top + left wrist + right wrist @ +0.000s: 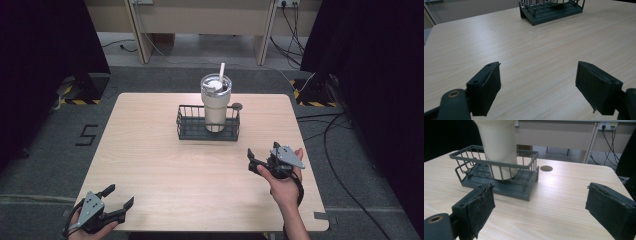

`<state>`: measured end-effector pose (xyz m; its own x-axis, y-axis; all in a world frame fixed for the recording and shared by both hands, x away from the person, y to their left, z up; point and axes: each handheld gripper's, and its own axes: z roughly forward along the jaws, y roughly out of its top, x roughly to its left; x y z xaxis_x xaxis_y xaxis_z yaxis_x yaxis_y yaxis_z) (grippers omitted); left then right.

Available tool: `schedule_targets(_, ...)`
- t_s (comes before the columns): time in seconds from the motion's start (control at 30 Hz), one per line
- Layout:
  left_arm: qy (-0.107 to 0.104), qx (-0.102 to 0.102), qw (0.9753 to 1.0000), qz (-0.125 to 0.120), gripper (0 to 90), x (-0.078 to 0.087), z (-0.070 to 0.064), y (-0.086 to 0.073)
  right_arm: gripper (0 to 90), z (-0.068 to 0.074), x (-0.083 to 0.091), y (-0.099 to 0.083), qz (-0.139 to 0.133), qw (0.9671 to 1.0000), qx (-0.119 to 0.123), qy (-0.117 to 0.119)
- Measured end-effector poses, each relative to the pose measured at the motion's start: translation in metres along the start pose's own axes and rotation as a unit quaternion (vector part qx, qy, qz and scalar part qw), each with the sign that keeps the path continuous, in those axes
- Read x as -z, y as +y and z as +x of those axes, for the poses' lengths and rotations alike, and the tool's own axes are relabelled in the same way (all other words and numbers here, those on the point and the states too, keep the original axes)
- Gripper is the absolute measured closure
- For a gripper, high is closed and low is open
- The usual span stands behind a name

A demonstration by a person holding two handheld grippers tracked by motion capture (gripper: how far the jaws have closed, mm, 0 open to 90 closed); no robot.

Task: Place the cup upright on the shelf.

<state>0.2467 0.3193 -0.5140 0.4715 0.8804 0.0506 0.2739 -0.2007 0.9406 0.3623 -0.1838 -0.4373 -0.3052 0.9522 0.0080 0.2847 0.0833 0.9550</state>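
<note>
A tall cream tumbler [216,102] stood upright inside a dark wire basket [186,122] near the far middle of a light wooden table [165,170]. The tumbler had a wider upper body that narrowed to a slimmer base, a clear lid with a dark rim, and a white straw [221,71] that rose from the lid with a slight tilt. In the right gripper view its lower body [499,145] filled the left half of the basket [524,187], whose open wire walls rose from a solid dark floor tray. A small round hole [546,168] lay in the tabletop just beside the basket's far right corner.

The right gripper [265,161], held in a hand at the table's right side, lay nearest the basket but well apart from it; its padded jaws stood wide apart with nothing between them. The left gripper [120,197] rested at the near left corner, its jaws likewise spread and empty over bare wood [536,62], with the basket [549,12] far ahead.
</note>
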Motion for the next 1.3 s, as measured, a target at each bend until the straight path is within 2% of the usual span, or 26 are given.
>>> schedule_targets(0.33, 0.002, -0.001, 1.0000, -0.002, 19.5, 0.000, -0.001, 0.000, 8.8, -0.009, 0.016, -0.012, 0.005, 0.9999, -0.008, -0.014)
schedule_targets(1.3, 0.002, 0.000, 1.0000, 0.000, 19.6, 0.000, -0.001, 0.000, 11.0, -0.033, 0.049, -0.067, 0.033, 0.9981, -0.018, -0.047)
